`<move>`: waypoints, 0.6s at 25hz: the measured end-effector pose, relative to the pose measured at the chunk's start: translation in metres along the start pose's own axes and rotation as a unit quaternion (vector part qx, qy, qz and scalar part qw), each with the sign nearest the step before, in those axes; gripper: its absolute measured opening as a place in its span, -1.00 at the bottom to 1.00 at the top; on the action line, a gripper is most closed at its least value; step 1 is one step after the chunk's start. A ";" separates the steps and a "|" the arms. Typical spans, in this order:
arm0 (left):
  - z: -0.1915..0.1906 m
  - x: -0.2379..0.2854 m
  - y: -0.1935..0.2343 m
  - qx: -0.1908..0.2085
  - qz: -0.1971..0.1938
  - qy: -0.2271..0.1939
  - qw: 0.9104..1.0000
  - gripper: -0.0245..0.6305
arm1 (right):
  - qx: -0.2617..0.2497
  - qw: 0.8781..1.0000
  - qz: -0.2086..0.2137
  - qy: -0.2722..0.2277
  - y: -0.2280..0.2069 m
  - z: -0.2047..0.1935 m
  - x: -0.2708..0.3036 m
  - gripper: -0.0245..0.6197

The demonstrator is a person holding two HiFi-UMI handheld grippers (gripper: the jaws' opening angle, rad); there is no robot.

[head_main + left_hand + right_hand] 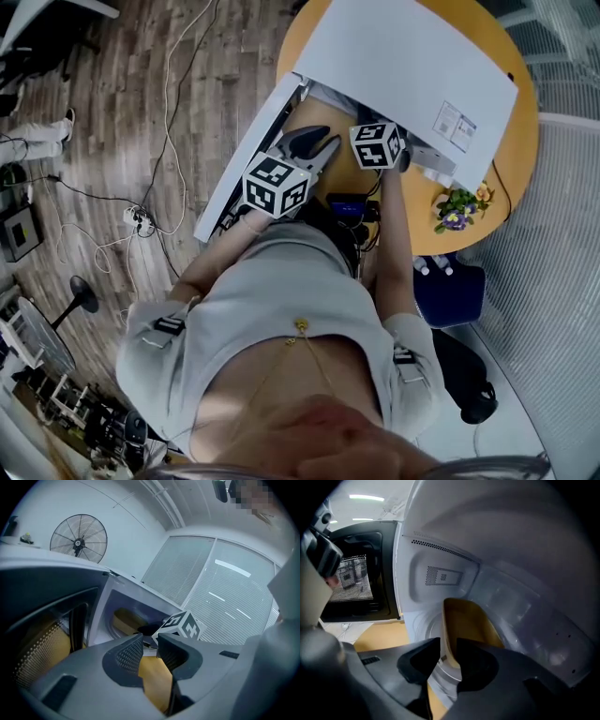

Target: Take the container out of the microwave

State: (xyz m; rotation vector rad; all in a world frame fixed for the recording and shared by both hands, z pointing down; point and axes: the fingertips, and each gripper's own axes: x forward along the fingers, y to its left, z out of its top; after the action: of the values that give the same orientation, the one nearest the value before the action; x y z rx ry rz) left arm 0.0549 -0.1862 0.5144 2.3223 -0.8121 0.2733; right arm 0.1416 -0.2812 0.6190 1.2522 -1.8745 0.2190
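The white microwave (412,66) stands on a round yellow table (520,141) with its door (246,155) swung open to the left. Inside the cavity, a yellow container (471,623) rests on the glass turntable (423,626). My right gripper (448,651) reaches in and is shut on the container's near wall, with the rim running between the jaws. In the head view only its marker cube (377,143) shows at the opening. My left gripper (150,641) hovers outside in front of the opening, jaws a narrow gap apart and holding nothing. It looks at the container (125,619).
The open door (47,606) stands close on the left of both grippers. A small pot of flowers (459,204) sits at the table's edge right of the microwave. Cables and a power strip (139,220) lie on the wooden floor, with a fan (80,295) beyond.
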 end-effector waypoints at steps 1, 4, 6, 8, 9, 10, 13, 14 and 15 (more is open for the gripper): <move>0.000 0.000 0.001 0.000 0.001 0.000 1.000 -0.61 | -0.003 1.000 -0.001 0.001 0.000 0.000 0.001 -0.55; -0.001 0.000 0.003 -0.002 0.003 0.000 1.000 -0.61 | -0.010 1.000 -0.005 0.002 -0.001 -0.002 0.004 -0.57; -0.001 0.000 0.004 -0.003 0.005 0.000 1.000 -0.61 | -0.009 1.000 -0.009 0.000 -0.002 -0.002 0.004 -0.61; 0.000 0.000 0.005 -0.003 0.005 0.000 1.000 -0.61 | -0.009 1.000 -0.012 -0.004 -0.004 -0.001 0.003 -0.66; 0.000 -0.001 0.005 -0.002 0.005 0.000 1.000 -0.61 | -0.009 1.000 -0.014 -0.005 -0.004 0.000 0.003 -0.69; 0.000 -0.001 0.005 -0.002 0.005 0.001 1.000 -0.61 | -0.009 1.000 -0.014 -0.007 -0.004 0.000 0.002 -0.71; -0.001 -0.001 0.005 -0.002 0.005 0.001 1.000 -0.61 | -0.013 1.000 -0.014 -0.009 -0.004 0.000 0.002 -0.76; -0.001 0.000 0.005 -0.002 0.005 0.001 1.000 -0.61 | -0.014 1.000 -0.015 -0.009 -0.004 -0.001 0.002 -0.78; -0.001 0.000 0.004 -0.001 0.005 0.001 1.000 -0.61 | -0.014 1.000 -0.015 -0.010 -0.005 -0.001 0.002 -0.80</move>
State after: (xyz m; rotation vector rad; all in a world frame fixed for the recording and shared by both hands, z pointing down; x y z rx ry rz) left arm 0.0526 -0.1881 0.5179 2.3165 -0.8222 0.2785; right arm 0.1456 -0.2845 0.6200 1.2663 -1.8676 0.1635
